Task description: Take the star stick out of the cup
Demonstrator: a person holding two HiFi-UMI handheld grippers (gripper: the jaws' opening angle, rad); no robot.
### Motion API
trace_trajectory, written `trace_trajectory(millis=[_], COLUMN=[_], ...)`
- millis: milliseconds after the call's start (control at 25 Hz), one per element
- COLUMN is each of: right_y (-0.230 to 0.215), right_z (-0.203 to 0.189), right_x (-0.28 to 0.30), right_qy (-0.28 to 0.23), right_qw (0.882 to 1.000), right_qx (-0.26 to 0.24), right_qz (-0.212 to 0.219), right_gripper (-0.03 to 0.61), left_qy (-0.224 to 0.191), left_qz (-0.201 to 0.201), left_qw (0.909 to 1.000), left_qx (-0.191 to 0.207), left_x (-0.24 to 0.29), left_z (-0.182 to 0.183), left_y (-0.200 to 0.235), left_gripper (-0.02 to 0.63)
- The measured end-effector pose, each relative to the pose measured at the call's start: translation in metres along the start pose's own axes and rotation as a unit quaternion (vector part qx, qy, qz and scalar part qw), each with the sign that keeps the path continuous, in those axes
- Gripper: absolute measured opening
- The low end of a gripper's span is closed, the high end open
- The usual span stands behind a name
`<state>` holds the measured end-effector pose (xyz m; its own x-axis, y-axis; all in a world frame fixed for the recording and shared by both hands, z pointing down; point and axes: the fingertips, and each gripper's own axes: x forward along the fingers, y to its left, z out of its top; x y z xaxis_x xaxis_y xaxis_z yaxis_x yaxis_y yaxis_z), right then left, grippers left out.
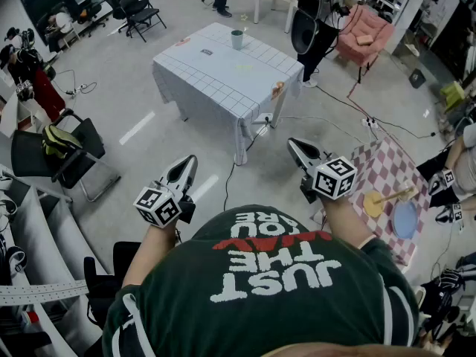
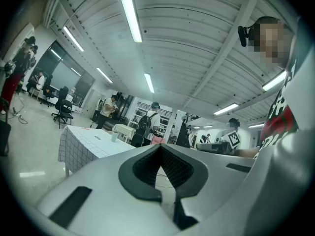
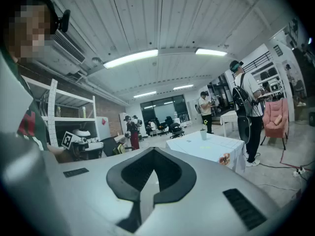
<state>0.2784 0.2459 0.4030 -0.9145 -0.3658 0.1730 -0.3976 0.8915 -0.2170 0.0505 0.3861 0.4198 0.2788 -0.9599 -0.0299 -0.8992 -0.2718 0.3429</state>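
Both grippers out front, well short of table (image 1: 201, 80). Left gripper (image 1: 187, 162): jaws together, nothing between. Right gripper (image 1: 294, 146): same, tips pressed closed, empty. Cup (image 1: 236, 39) upright near table's far edge, well apart from both. Star stick (image 3: 204, 124) in cup: tiny yellow star, clearest in right gripper view; stem too small to make out.

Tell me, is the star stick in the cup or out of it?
In: the star stick pokes up out of the cup on the table.
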Motion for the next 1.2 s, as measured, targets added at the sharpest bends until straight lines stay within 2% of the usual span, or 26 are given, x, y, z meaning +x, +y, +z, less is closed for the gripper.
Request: trace_trajectory(millis=[800, 1200], right_y=[-0.013, -0.037], right_z=[0.002, 0.011], right_x=[-0.006, -0.021], right_qy=[-0.004, -0.009], right_qw=[1.0, 1.0], right_qx=[-0.004, 0.004], right_qz=[0.002, 0.021], right_gripper=[0.029, 0.03], left_qy=[0.004, 0.003], left_qz=[-0.012, 0.0], left_qw=[0.9999, 1.0], left_qx=[0.001, -0.001], left_x=[0.024, 0.048], left_z=[-0.004, -0.011], left_y=[-0.008, -0.03], left_gripper=[0.0, 0.0])
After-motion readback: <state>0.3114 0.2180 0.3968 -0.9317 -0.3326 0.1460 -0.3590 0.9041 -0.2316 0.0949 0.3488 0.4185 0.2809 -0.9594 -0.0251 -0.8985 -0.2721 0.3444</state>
